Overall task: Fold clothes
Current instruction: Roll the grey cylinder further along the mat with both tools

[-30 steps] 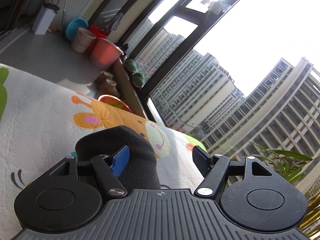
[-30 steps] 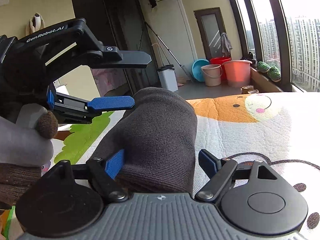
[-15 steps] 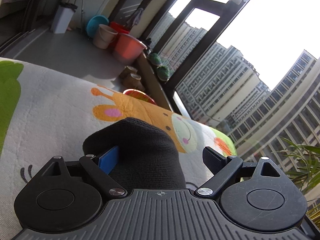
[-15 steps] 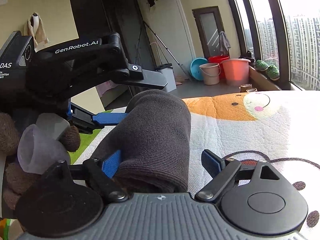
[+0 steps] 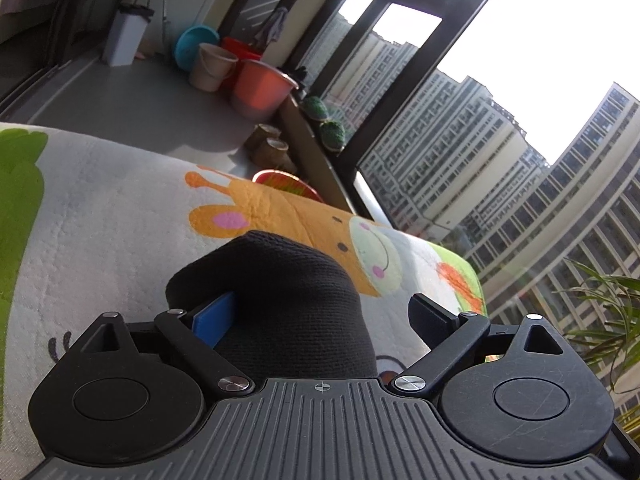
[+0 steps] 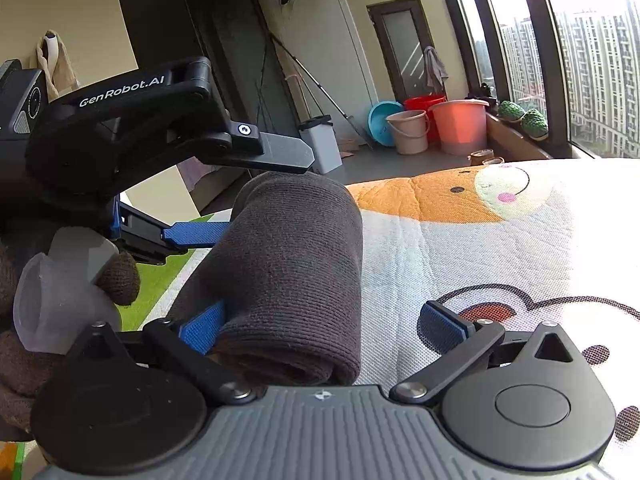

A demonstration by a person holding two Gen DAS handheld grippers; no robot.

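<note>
A dark grey knitted garment [image 5: 280, 304] lies folded into a thick bundle on a cartoon-print mat [image 5: 100, 220]. My left gripper [image 5: 320, 312] straddles one end of it with its jaws opening. Its left blue pad [image 5: 214, 314] rests against the cloth and its right finger stands apart. In the right wrist view the same garment [image 6: 296, 264] lies between the jaws of my right gripper [image 6: 320, 324], which are opening too. There the left pad [image 6: 202, 326] touches the fold and the right pad [image 6: 440, 326] is well away. The left gripper [image 6: 268, 196] reaches over the bundle's far end from the left.
A gloved hand [image 6: 116, 276] holds the left gripper's handle. Beyond the mat [image 6: 480, 260] are plastic buckets [image 6: 460, 128], a white bin [image 6: 320, 144] and small plants on the window sill [image 6: 520, 114]. A leafy plant [image 5: 608, 304] stands at the right edge.
Both grippers' jaws have spread wider around the garment, whose end has settled on the mat. The left gripper has tipped downward and now reaches further over the bundle's top.
</note>
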